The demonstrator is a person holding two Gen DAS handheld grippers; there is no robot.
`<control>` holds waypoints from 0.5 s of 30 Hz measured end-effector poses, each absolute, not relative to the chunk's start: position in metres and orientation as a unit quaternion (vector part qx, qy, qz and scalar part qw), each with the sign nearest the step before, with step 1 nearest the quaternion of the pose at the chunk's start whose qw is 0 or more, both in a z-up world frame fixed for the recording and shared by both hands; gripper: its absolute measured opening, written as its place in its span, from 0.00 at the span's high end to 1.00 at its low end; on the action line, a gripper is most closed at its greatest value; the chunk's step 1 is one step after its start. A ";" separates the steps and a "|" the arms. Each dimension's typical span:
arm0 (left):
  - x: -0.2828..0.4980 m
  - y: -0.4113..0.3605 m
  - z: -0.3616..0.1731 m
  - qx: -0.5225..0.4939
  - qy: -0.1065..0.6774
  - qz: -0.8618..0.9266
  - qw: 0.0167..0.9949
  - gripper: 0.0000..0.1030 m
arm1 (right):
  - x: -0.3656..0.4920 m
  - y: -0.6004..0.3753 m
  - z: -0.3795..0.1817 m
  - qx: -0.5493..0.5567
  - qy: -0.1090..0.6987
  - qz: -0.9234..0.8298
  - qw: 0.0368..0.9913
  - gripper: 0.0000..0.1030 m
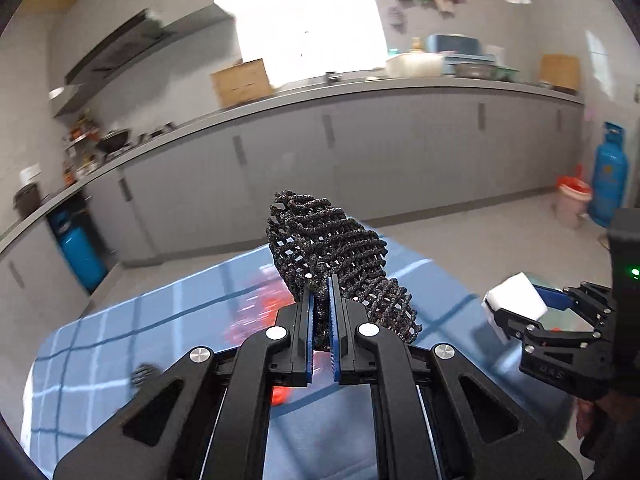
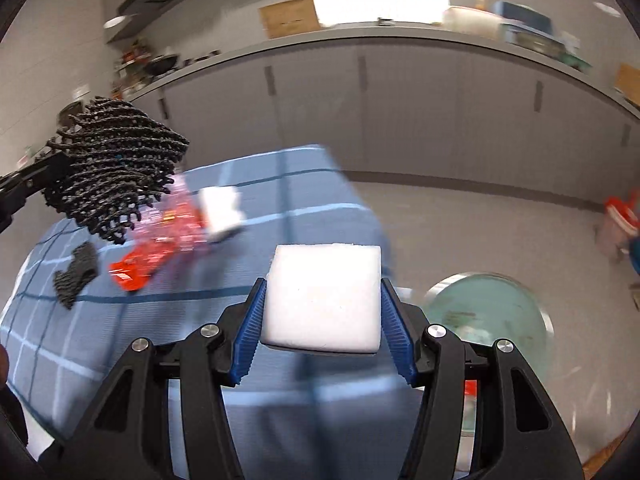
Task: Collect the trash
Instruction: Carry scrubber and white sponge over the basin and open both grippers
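My left gripper (image 1: pixel 321 312) is shut on a piece of black mesh netting (image 1: pixel 336 256) and holds it above the blue checked table (image 1: pixel 120 320). The netting also shows in the right wrist view (image 2: pixel 116 168). My right gripper (image 2: pixel 323 312) is shut on a white foam block (image 2: pixel 324 296), held above the table's right edge; it shows in the left wrist view (image 1: pixel 514 300). On the table lie a red wrapper (image 2: pixel 148 256), a second white foam piece (image 2: pixel 222 210) and a small black mesh scrap (image 2: pixel 76 276).
A round green-lined bin (image 2: pixel 492 320) stands on the floor right of the table, below my right gripper. Grey kitchen cabinets (image 1: pixel 360 152) run along the back. A blue gas cylinder (image 1: pixel 610 176) and an orange-lined bucket (image 1: pixel 572 200) stand at the far right.
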State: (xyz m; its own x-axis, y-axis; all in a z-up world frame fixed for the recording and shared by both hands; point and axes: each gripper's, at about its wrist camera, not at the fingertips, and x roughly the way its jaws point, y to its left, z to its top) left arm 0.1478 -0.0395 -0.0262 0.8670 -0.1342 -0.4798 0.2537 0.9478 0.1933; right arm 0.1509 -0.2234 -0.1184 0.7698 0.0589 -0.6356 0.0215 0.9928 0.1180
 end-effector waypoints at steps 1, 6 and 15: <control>0.149 -0.048 -0.027 0.125 0.237 -0.111 0.957 0.93 | 0.150 -0.234 -0.120 0.062 0.340 -0.002 0.938 0.46; 0.151 -0.101 -0.036 0.133 0.236 -0.171 0.947 0.93 | 0.141 -0.300 -0.129 0.075 0.343 -0.069 0.934 0.46; 0.149 -0.183 -0.071 0.150 0.263 -0.262 0.916 0.93 | 0.134 -0.368 -0.156 0.100 0.347 -0.130 0.923 0.45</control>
